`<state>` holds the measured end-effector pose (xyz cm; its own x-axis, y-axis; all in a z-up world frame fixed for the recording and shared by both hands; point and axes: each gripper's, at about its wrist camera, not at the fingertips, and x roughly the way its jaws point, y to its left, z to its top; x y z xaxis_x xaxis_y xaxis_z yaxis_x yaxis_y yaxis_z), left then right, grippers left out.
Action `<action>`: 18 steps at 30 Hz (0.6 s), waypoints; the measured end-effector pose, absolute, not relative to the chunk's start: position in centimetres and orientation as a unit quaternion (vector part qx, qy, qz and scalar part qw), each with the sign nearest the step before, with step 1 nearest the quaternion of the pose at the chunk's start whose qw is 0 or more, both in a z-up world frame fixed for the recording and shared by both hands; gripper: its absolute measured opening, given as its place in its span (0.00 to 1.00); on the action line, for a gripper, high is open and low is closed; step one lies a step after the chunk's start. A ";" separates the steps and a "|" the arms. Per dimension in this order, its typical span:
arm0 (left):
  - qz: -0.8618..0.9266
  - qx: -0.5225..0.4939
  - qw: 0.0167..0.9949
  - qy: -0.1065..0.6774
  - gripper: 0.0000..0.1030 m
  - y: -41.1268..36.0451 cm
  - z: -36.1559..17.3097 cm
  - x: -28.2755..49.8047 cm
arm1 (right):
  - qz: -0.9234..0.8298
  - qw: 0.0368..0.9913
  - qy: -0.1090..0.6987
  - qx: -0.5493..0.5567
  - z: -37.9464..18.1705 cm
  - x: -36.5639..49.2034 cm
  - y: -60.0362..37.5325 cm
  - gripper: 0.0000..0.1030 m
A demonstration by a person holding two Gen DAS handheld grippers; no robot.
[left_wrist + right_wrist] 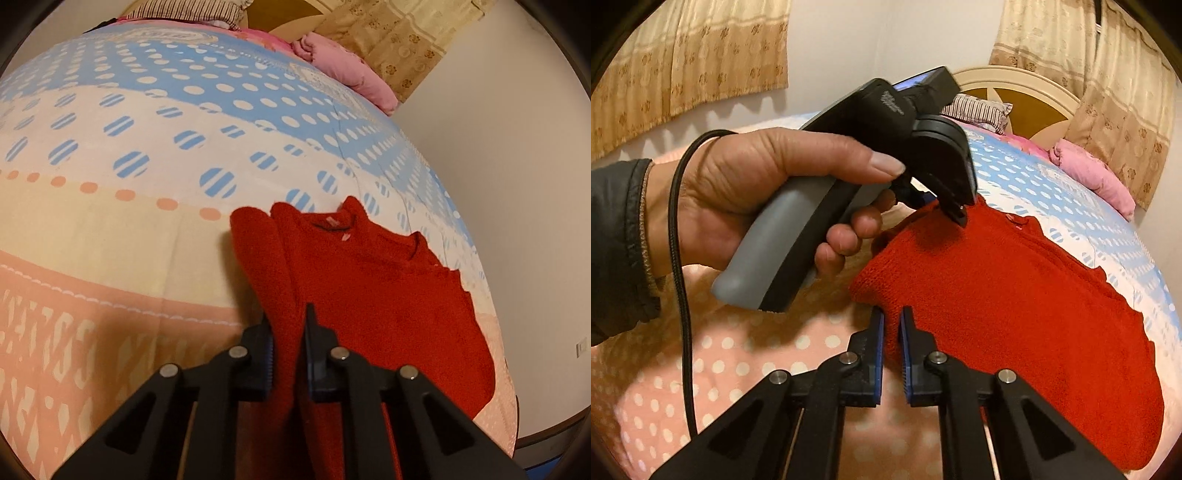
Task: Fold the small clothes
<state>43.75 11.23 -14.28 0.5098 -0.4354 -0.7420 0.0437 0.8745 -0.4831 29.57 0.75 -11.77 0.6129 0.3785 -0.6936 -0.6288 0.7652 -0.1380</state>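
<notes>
- Lying on the bed [110,229], near its right edge: red sweater [388,280].
- Pinching a sweater fold tight: left tool [288,325].
- Pinching the near sweater edge tight: right tool [892,321].

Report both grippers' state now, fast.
Left gripper: shut on the red sweater.
Right gripper: shut on the red sweater's edge.

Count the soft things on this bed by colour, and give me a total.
Red: 1, the knitted sweater
Pink: 1, the bundled blanket
Striped: 1, the pillow
Total: 3
</notes>
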 end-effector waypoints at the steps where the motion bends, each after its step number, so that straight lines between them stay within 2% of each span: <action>1: -0.139 -0.204 0.847 0.470 0.13 11.1 -14.0 43.6 | 0.287 0.880 0.332 -0.182 -11.6 29.5 0.4 0.07; 9: -0.154 -0.232 0.846 0.455 0.12 10.0 -11.8 43.5 | 0.286 0.891 0.334 -0.111 -9.9 30.1 -3.3 0.06; 18: -0.175 -0.218 0.854 0.438 0.12 5.3 -8.1 43.3 | 0.282 0.902 0.325 -0.029 -8.1 30.4 -9.0 0.06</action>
